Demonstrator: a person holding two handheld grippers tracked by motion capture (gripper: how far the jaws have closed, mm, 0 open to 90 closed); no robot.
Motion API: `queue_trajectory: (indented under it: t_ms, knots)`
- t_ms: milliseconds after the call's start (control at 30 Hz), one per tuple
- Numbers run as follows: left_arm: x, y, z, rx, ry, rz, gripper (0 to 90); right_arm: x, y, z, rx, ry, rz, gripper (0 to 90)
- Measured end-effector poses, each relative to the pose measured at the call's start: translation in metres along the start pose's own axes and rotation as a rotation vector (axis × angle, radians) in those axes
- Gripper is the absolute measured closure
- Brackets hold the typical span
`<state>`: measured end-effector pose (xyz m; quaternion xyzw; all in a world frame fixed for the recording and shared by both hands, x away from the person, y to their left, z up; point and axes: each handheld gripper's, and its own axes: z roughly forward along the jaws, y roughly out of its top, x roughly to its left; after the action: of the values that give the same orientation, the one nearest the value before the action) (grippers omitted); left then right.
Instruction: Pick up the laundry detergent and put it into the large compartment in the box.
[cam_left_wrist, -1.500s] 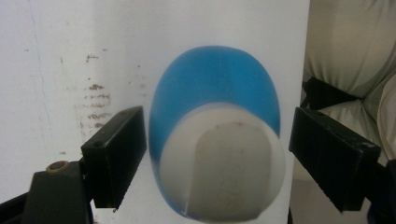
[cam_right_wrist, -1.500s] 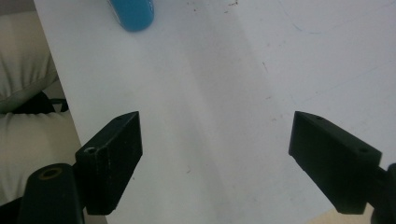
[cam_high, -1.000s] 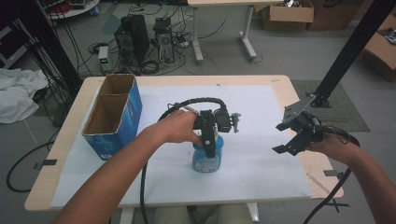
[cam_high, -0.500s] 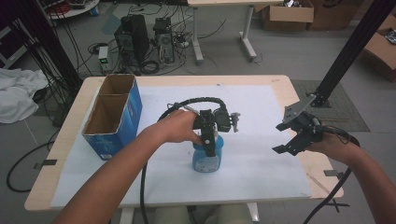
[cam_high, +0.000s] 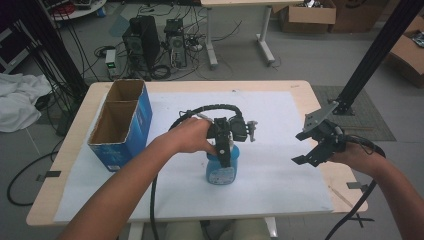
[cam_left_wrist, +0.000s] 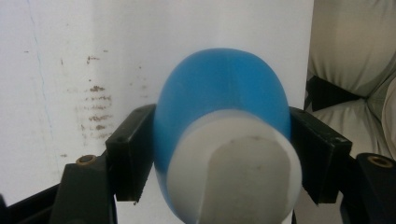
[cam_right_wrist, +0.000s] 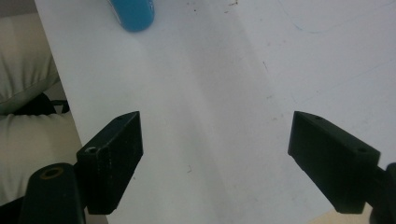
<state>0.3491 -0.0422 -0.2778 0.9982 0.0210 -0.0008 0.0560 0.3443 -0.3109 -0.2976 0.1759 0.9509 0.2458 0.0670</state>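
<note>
Near the desk's (cam_high: 300, 95) front edge a blue bottle (cam_high: 221, 169) stands upright on white paper, the left tool (cam_high: 223, 151) having just closed from above, pads touching its sides, likely for lifting; right tool (cam_high: 311, 147) hovers released, well apart

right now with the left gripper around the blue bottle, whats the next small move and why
Probably lift the blue bottle straight up a little. The left gripper has just been closing, and both pads now sit against the bottle's sides, so the grip looks set. The right gripper hangs open off to the side, holding nothing. The open blue cardboard box seems the likely destination.
</note>
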Motion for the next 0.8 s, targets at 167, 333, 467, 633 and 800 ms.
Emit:
queue_trajectory:
  t_ms: [167,333,467,633,800]
  knots:
    - [0.0004,0.0001,-0.0004,-0.002,0.002,-0.002,33.3,0.0003,-0.0002,-0.0009,-0.003,-0.001,0.0,17.9]
    - [0.0004,0.0,-0.0007,-0.008,-0.001,-0.001,36.1,0.0003,-0.0011,-0.0021,-0.003,-0.002,0.004,17.9]
    - [0.0014,-0.0005,-0.0012,-0.013,-0.005,-0.002,37.1,0.0005,-0.0017,-0.002,-0.004,-0.002,0.002,17.9]
    - [0.0016,-0.0009,-0.0018,-0.014,-0.01,0.0,37.6,0.0005,-0.002,-0.0023,-0.003,-0.003,0.005,17.9]
    - [0.0014,-0.0015,-0.0027,-0.016,-0.01,-0.006,37.9,0.0005,-0.002,-0.0029,-0.006,-0.003,0.006,18.1]
